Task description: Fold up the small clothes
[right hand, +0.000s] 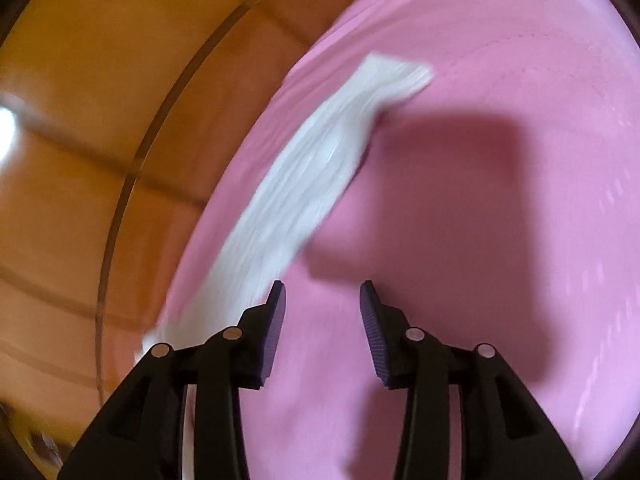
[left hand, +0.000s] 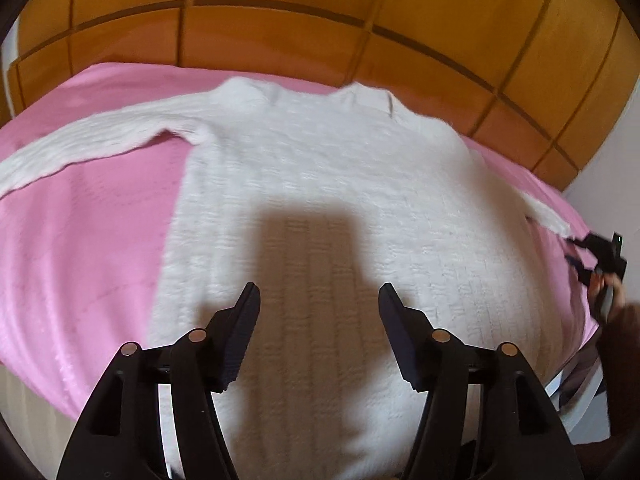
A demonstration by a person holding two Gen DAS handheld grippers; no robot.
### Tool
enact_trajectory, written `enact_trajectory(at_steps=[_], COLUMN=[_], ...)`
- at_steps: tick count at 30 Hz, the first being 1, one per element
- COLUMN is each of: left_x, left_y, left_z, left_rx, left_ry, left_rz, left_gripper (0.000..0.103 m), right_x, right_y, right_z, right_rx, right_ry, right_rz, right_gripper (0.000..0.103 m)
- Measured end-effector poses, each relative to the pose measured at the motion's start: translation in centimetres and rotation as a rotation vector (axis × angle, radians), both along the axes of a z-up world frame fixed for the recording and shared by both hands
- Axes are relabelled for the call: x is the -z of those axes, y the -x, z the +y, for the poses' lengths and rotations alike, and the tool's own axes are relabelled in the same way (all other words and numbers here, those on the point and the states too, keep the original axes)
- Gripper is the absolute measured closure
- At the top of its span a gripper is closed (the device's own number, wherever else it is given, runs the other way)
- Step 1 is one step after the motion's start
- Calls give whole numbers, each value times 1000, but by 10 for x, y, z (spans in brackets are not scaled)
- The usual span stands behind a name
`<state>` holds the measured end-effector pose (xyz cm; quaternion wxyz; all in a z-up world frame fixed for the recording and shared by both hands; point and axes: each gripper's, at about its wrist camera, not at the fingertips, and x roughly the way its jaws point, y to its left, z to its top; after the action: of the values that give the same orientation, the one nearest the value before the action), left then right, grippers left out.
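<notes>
A white fluffy knit sweater (left hand: 320, 184) lies flat on a pink blanket (left hand: 92, 240), neck toward the wooden headboard, its left sleeve (left hand: 80, 144) stretched out to the left. My left gripper (left hand: 319, 296) is open and empty above the sweater's lower body. The right sleeve (right hand: 308, 176) lies across the pink blanket (right hand: 480, 240) in the blurred right wrist view. My right gripper (right hand: 322, 294) is open and empty beside that sleeve; it also shows in the left wrist view (left hand: 592, 256) at the sleeve's cuff end on the far right.
A wooden panelled headboard (left hand: 320, 20) stands behind the bed and also shows in the right wrist view (right hand: 100, 140). A white wall (left hand: 612, 152) is at the right. The bed's right edge drops off near some striped fabric (left hand: 576, 384).
</notes>
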<state>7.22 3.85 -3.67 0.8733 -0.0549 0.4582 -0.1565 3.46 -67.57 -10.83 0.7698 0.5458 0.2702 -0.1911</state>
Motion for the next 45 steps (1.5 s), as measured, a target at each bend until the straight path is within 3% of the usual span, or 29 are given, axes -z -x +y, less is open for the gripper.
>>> enact_trajectory(at_steps=[5, 6, 7, 8, 9, 11, 14, 18, 20, 24, 27, 31, 36, 38, 40, 45], left_x=[16, 18, 21, 23, 25, 25, 28, 28, 26, 25, 22, 19, 13, 10, 7, -1], left_y=[-9, -9, -11, -12, -13, -14, -18, -20, -20, -21, -22, -23, -30, -33, -36, -52], left_z=[-12, -11, -11, -10, -9, -8, -7, -8, -8, -8, -5, 4, 19, 23, 26, 22], left_rx=[-9, -13, -18, -24, -34, -42, -54, -60, -48, -50, -45, -60, -94, -99, -100, -73], left_ry=[-22, -23, -27, -30, -33, -33, -36, -44, -24, -16, 12, 74, 141, 157, 162, 199], left_rz=[58, 65, 74, 80, 83, 82, 92, 85, 76, 67, 60, 68, 64, 54, 48, 36], left_gripper=[43, 43, 43, 43, 43, 42, 42, 41, 33, 32, 32, 32, 32, 32, 32, 32], right_x=[1, 1, 3, 3, 0, -13, -28, -53, -79, -126, -141, -142, -112, -103, -101, -102], right_y=[-28, -35, -41, -49, -57, -63, -56, -60, -72, -113, -141, -172, -201, -201, -196, -159], right_z=[-33, -38, -39, -44, -43, -48, -60, -44, -19, 61, 131, 244, 385, 410, 415, 384], right_rx=[77, 94, 91, 73, 59, 50, 87, 37, -43, -273, -449, -692, -989, -1033, -1025, -939], right_ry=[9, 18, 23, 37, 60, 161, 227, 266, 335, 458, 506, 550, 599, 580, 549, 499], right_rz=[5, 25, 44, 85, 121, 182, 188, 101, 41, -64, -116, -164, -127, -129, -141, -167], right_gripper=[66, 72, 87, 95, 97, 98, 98, 98, 98, 98, 98, 98, 96, 89, 55, 51])
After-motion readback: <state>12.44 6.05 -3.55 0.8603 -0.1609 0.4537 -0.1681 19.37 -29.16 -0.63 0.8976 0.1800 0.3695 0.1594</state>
